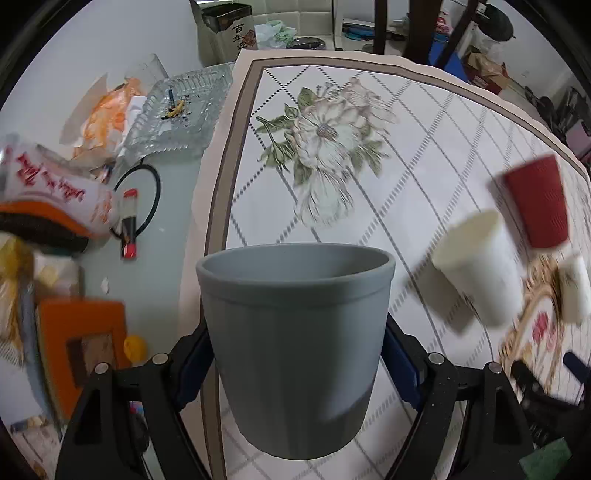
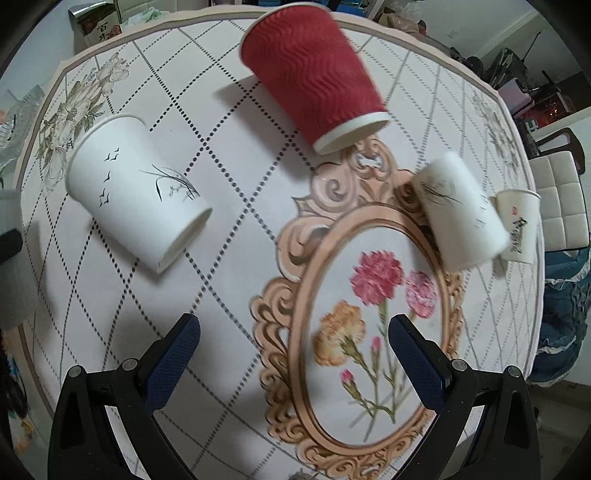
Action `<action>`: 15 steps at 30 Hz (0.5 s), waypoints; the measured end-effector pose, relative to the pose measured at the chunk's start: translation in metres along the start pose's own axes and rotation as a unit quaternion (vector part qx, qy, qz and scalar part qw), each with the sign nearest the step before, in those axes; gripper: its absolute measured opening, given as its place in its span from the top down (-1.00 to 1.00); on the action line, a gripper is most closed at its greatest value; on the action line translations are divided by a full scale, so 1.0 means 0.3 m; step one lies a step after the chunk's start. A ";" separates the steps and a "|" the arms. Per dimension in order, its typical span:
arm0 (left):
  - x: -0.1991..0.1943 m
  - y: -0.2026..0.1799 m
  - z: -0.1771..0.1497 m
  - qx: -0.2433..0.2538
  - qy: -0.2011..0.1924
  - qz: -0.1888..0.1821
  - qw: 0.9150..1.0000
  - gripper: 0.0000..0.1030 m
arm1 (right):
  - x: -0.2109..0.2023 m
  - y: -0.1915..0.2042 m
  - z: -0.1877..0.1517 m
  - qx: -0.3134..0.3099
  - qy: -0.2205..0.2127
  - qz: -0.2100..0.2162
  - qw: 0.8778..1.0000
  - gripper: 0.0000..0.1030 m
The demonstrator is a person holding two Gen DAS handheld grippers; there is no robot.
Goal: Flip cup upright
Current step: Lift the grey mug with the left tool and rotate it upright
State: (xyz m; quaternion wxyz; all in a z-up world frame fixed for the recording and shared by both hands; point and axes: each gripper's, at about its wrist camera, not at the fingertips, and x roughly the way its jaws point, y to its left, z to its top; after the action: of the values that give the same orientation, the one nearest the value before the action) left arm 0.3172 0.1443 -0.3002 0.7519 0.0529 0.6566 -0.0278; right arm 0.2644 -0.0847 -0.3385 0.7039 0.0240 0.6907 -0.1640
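Note:
My left gripper [image 1: 297,354] is shut on a grey cup [image 1: 295,332], held mouth up above the table. My right gripper [image 2: 295,343] is open and empty above the flowered tablecloth [image 2: 229,229]. In the right wrist view a red ribbed paper cup [image 2: 314,74] stands upside down at the top. A white paper cup with birds [image 2: 136,188] stands upside down at the left. Another white cup [image 2: 461,210] stands upside down at the right, beside an upright small cup [image 2: 519,225]. The red cup [image 1: 537,203] and a white cup [image 1: 476,266] also show in the left wrist view.
Left of the cloth in the left wrist view lie a glass ashtray [image 1: 181,110], plastic bags [image 1: 55,184], a lighter [image 1: 129,221], an orange item [image 1: 81,339] and a tin box [image 1: 229,29]. A white chair [image 2: 561,199] stands beyond the table's right edge.

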 end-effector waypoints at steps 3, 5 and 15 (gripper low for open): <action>-0.069 -0.025 -0.076 0.002 0.001 0.000 1.000 -0.57 | -0.053 -0.020 -0.048 0.007 -0.005 0.001 1.000 -1.00; -0.103 -0.058 -0.112 0.005 0.002 0.000 1.000 -0.57 | -0.080 -0.063 -0.078 0.010 -0.011 0.003 1.000 -1.00; -0.193 -0.330 -0.334 0.027 0.019 0.009 0.999 -0.57 | -0.132 -0.286 -0.222 0.015 -0.020 0.020 0.999 -1.00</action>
State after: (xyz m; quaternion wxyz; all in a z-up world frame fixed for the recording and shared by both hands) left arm 0.1995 0.0561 -0.2603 0.7379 0.0795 0.6691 -0.0381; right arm 0.1778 -0.1407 -0.2862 0.7200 0.0456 0.6736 -0.1607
